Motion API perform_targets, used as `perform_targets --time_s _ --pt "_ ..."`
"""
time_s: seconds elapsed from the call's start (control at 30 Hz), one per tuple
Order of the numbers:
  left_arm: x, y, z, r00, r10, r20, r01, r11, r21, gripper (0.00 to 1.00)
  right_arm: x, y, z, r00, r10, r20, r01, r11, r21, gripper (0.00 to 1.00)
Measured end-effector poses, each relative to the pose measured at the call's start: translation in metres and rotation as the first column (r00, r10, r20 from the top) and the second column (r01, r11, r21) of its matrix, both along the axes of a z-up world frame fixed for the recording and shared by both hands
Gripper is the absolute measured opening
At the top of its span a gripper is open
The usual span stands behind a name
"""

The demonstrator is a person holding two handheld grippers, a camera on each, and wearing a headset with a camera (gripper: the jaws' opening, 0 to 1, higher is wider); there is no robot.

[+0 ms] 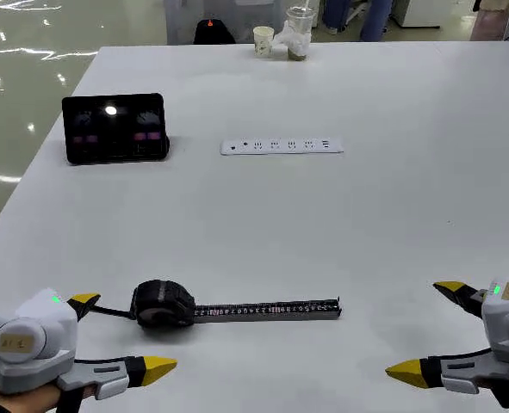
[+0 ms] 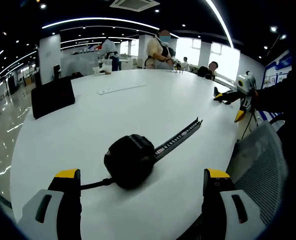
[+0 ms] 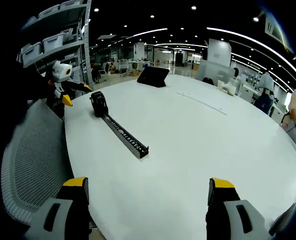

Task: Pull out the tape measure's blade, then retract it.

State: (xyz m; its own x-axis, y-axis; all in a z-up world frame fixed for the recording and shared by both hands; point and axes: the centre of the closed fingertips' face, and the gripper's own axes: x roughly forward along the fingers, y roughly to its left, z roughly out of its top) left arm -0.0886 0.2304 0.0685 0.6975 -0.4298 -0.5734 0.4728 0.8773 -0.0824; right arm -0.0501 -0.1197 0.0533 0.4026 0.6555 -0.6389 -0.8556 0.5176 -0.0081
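Note:
A black tape measure (image 1: 162, 303) lies on the white table near the front edge, its dark blade (image 1: 267, 310) pulled out to the right and resting flat. My left gripper (image 1: 121, 335) is open just left of the case, which lies ahead of its yellow-tipped jaws, apart from them, in the left gripper view (image 2: 130, 160). A short black strap (image 1: 112, 311) trails from the case toward it. My right gripper (image 1: 428, 331) is open, to the right of the blade's hooked end (image 3: 142, 150), holding nothing.
A black tablet-like screen (image 1: 114, 127) stands at the back left. A white power strip (image 1: 282, 145) lies in the middle of the table. Cups (image 1: 263, 40) stand at the far edge. A grey mesh chair (image 3: 35, 165) is beside the table's near edge.

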Motion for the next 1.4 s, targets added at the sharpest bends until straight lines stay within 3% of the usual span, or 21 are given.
perform_targets --time_s 0.07,0.13,0.17,0.23,0.33,0.53,0.6,0.67,1.07,1.13,1.2,1.27,1.4 --pt "0.004 -0.002 0.006 1.0 0.014 0.025 -0.014 1.0 -0.006 0.99 0.004 0.004 0.004 0.999 0.023 0.036 -0.023 1.0 -0.001 0.99" --pt "0.009 0.0 0.004 0.999 0.017 0.043 -0.017 1.0 0.011 0.99 0.005 0.006 0.004 0.999 0.024 0.031 -0.024 1.0 -0.013 0.99" --pt "0.011 0.003 0.003 0.999 0.027 0.045 -0.029 0.999 0.04 0.99 0.007 0.007 0.004 0.999 0.028 0.026 -0.028 0.999 -0.018 0.99" --pt "0.013 0.004 0.0 0.999 0.043 0.019 -0.044 0.998 0.047 0.98 0.01 0.009 0.003 0.998 0.047 0.034 -0.046 0.998 -0.038 0.99" --pt "0.019 -0.003 0.009 0.997 0.061 0.041 -0.061 0.998 -0.007 0.97 0.015 0.013 0.005 0.998 0.059 0.037 -0.058 0.997 -0.045 0.99" --pt "0.023 -0.01 0.008 0.996 0.08 0.032 -0.08 0.997 0.0 0.99 0.025 0.023 0.012 0.996 0.088 0.033 -0.086 0.995 -0.056 0.99" --pt "0.028 -0.001 0.008 0.991 0.118 0.064 -0.121 0.991 0.059 0.99 0.028 0.026 0.013 0.994 0.107 0.027 -0.104 0.991 -0.079 0.99" --pt "0.027 -0.004 0.004 0.991 0.128 0.034 -0.129 0.991 0.032 0.99 0.033 0.029 0.014 0.993 0.115 0.023 -0.113 0.99 -0.088 0.99" --pt "0.037 -0.011 -0.006 0.979 0.205 0.022 -0.205 0.979 0.005 0.99 0.051 0.043 0.019 0.982 0.189 0.006 -0.187 0.974 -0.13 0.99" --pt "0.039 -0.012 -0.007 0.976 0.219 0.016 -0.219 0.976 -0.006 0.99 0.051 0.045 0.019 0.979 0.205 -0.002 -0.203 0.969 -0.14 0.99" --pt "0.042 -0.012 -0.009 0.971 0.238 0.024 -0.238 0.971 0.005 0.99 0.05 0.047 0.015 0.97 0.244 -0.004 -0.241 0.956 -0.169 0.99" --pt "0.045 -0.013 -0.011 0.967 0.253 0.025 -0.253 0.968 0.001 0.99 0.048 0.048 0.01 0.956 0.294 -0.006 -0.289 0.934 -0.21 0.99" --pt "0.048 -0.014 -0.016 0.957 0.287 0.032 -0.287 0.958 -0.004 0.99 0.047 0.054 0.003 0.949 0.312 -0.051 -0.315 0.922 -0.223 0.99"
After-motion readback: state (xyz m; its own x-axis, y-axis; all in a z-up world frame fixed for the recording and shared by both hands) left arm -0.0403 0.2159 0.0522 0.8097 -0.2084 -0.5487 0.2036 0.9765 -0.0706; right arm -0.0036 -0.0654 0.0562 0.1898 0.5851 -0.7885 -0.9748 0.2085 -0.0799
